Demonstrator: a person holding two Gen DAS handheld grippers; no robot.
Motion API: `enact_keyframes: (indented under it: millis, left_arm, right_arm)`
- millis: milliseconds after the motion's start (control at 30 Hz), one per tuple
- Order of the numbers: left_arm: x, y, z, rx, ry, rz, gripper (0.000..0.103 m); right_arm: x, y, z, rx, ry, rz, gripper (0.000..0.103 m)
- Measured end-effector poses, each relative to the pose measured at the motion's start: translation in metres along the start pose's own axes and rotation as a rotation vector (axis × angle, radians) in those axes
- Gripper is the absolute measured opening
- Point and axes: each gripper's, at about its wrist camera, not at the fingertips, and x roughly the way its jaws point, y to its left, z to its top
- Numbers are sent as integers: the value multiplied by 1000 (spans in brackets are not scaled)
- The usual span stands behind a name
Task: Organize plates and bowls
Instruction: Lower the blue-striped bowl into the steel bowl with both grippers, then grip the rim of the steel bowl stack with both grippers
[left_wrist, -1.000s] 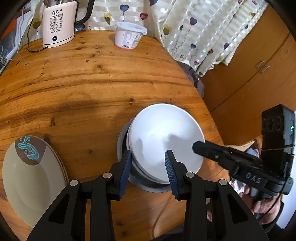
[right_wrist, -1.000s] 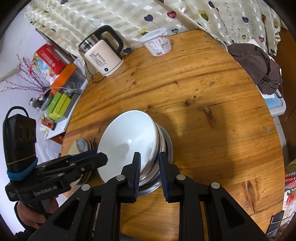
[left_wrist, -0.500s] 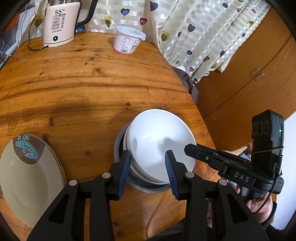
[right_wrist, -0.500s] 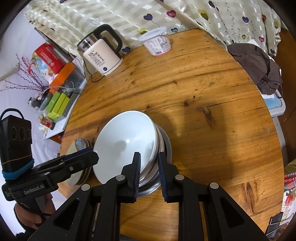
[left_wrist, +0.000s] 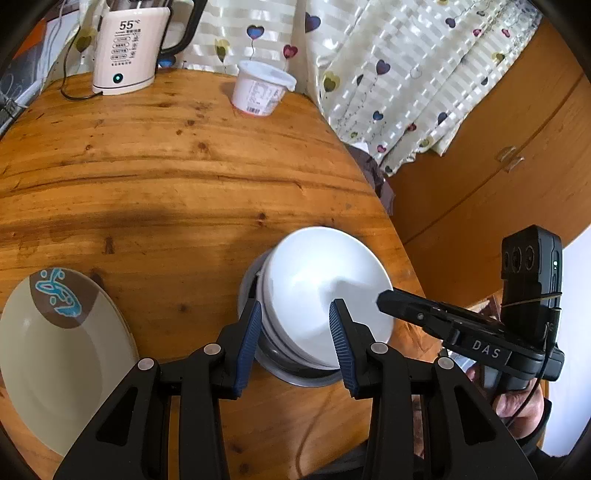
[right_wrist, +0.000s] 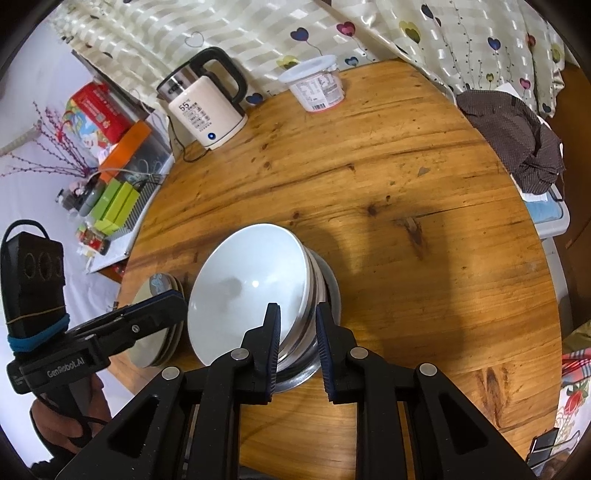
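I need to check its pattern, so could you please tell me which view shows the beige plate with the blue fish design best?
The left wrist view: the beige plate lies large and unobstructed. In the right wrist view it is small and half hidden.

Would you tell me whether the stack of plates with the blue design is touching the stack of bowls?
Apart. In the left wrist view, bare table shows between the stack of plates and the stack of bowls.

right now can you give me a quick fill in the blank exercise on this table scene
1. The kettle display reads ____.
2. The white bowl is the ____ piece of the stack.
3. The beige plate bears a ____ design on a brown patch.
4. The lidded tub stands beside the ____.

Missing words: 55; top; blue; kettle
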Motion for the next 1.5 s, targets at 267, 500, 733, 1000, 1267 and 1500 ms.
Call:
enact_keyframes:
  millis: [267, 500, 733, 1000, 1267, 1500]
  left_arm:
    - [-11, 20, -10, -19, -87, -11, 40]
    - [-10, 36, -19, -69, -84, -3, 40]
    - [-8, 42, -23, -80, -74, -6, 39]
    - [-5, 45, -24, -98, -63, -25, 39]
    - [-3, 46, -25, -89, -68, -7, 40]
    - [4, 50, -28, -96, -58, 3, 40]
  right_arm:
    - [-13, -8, -4, -14, -42, 40, 30]
    - [-18, -19, -11, -1, -60, 42, 37]
    - [-20, -28, -15, 27, -49, 63, 37]
    - [-22, -31, -16, 33, -53, 67, 37]
    - [-20, -40, -19, 59, -59, 78, 37]
    - [-17, -42, -21, 45, -60, 70, 44]
